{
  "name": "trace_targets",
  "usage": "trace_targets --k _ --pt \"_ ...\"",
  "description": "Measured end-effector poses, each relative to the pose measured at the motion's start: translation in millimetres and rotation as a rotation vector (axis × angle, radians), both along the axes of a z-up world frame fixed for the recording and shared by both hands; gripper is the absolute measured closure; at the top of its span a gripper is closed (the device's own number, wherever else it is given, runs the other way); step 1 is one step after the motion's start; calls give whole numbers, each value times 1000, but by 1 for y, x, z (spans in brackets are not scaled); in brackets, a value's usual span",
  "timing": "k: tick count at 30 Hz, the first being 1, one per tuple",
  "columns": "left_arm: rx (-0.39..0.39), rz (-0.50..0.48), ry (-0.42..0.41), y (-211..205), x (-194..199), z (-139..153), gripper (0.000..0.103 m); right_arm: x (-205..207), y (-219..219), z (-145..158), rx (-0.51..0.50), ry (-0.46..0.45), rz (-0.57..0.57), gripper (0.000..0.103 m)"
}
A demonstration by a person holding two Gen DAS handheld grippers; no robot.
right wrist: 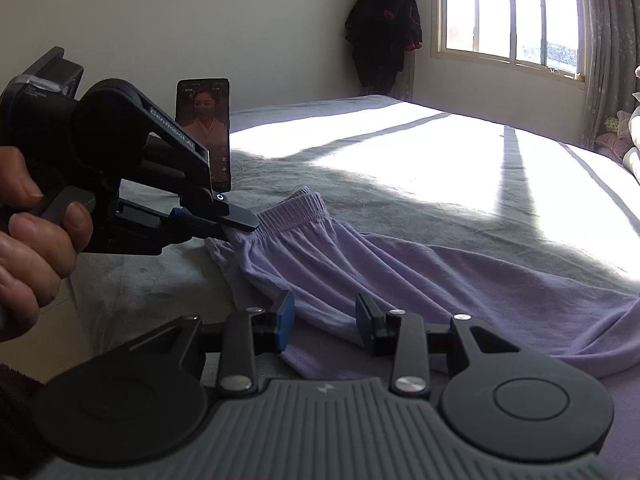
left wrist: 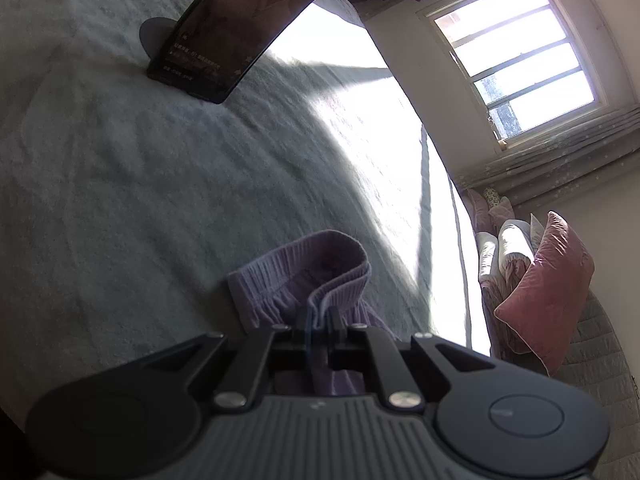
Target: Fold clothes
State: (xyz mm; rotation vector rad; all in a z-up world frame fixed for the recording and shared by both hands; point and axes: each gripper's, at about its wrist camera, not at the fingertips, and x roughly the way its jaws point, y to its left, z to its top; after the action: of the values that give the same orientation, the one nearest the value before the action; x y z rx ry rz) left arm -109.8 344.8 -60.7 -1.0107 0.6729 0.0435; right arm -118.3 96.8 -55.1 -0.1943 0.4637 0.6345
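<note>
The lilac trousers [right wrist: 400, 276] lie spread on the grey-green bed cover [right wrist: 360, 188], with the elastic waistband [right wrist: 296, 208] toward the phone [right wrist: 204, 132] that stands on the bed. The left gripper [right wrist: 240, 226] is clenched on the waistband corner and lifts it a little; its own view shows the gathered band pinched between the jaws. The right gripper [right wrist: 324, 320] hovers over the near edge of the cloth with its jaws released, holding nothing. The fabric looks thin, light and very soft, so it will probably sag and wrinkle when lifted. A hold on the thicker elastic band or a seam seems safer than on the loose middle.
</note>
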Motion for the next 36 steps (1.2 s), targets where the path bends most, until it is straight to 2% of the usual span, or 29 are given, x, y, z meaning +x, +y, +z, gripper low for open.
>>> trace_targets --k 5,8,17,25,29,32,36 --pt "-10 28 -15 3 -4 0 97 0 -8 -6 -71 -32 -41 65" --pt "-24 39 -41 4 -5 2 97 4 -15 -10 -113 -60 -89 74" --pt "-28 64 -59 6 -7 5 97 15 -36 -20 -235 -144 -233 80" --pt "-35 86 -50 10 -7 4 98 47 -59 -15 -268 -151 -358 85" --pt "-39 91 -48 11 -5 4 98 66 -74 -14 -258 -139 -414 102" --pt "-39 91 -53 11 -3 5 98 73 -80 -9 -254 -170 -448 103" --pt "-52 94 -55 13 -3 5 98 65 -87 3 -228 -208 -426 103"
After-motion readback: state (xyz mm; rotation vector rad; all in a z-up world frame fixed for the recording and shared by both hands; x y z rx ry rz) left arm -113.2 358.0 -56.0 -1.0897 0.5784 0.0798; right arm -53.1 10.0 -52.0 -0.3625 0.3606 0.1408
